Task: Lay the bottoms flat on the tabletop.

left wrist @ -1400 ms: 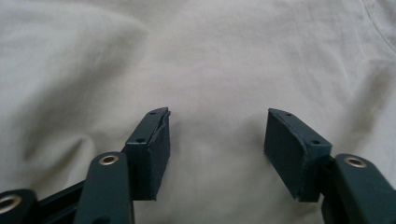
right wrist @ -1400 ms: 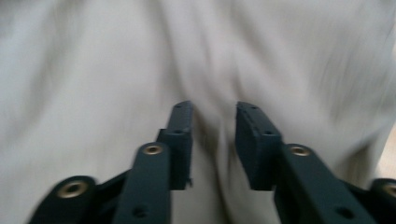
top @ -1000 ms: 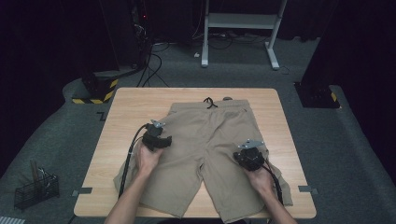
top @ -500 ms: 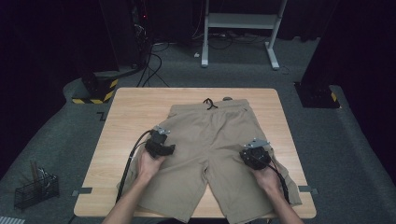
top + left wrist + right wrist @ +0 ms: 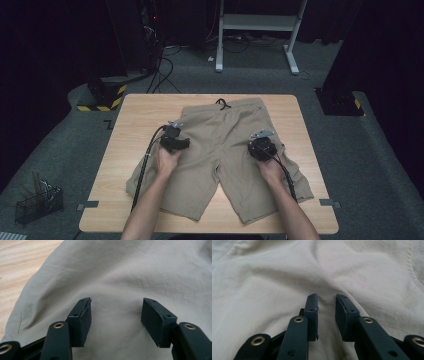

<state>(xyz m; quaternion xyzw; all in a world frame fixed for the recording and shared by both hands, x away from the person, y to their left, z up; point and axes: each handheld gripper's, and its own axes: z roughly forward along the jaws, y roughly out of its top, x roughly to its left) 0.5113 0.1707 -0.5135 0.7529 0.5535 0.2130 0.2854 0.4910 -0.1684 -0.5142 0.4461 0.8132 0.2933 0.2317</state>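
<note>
Khaki shorts point(image 5: 220, 150) lie flat on the wooden table point(image 5: 135, 115), waistband and dark drawstring point(image 5: 222, 104) at the far side. My left gripper point(image 5: 176, 142) rests over the left hip of the shorts point(image 5: 120, 272). Its jaws point(image 5: 116, 302) stand wide apart, having just opened a little, with only flat fabric under them. My right gripper point(image 5: 261, 146) sits over the right hip. Its jaws point(image 5: 327, 296) have just been opening and stand narrowly apart, a soft crease of the shorts point(image 5: 322, 267) running into the gap, not pressed by the pads.
Bare wood shows left and right of the shorts and along the far edge. On the floor, a black wire basket point(image 5: 37, 202) stands at lower left, a yellow-and-black striped base point(image 5: 106, 95) at back left, and a white desk frame point(image 5: 255, 30) behind.
Both hands have slid away from the person, up the shorts toward the waistband. The right gripper has also shifted slightly inward from the leg to the hip.
</note>
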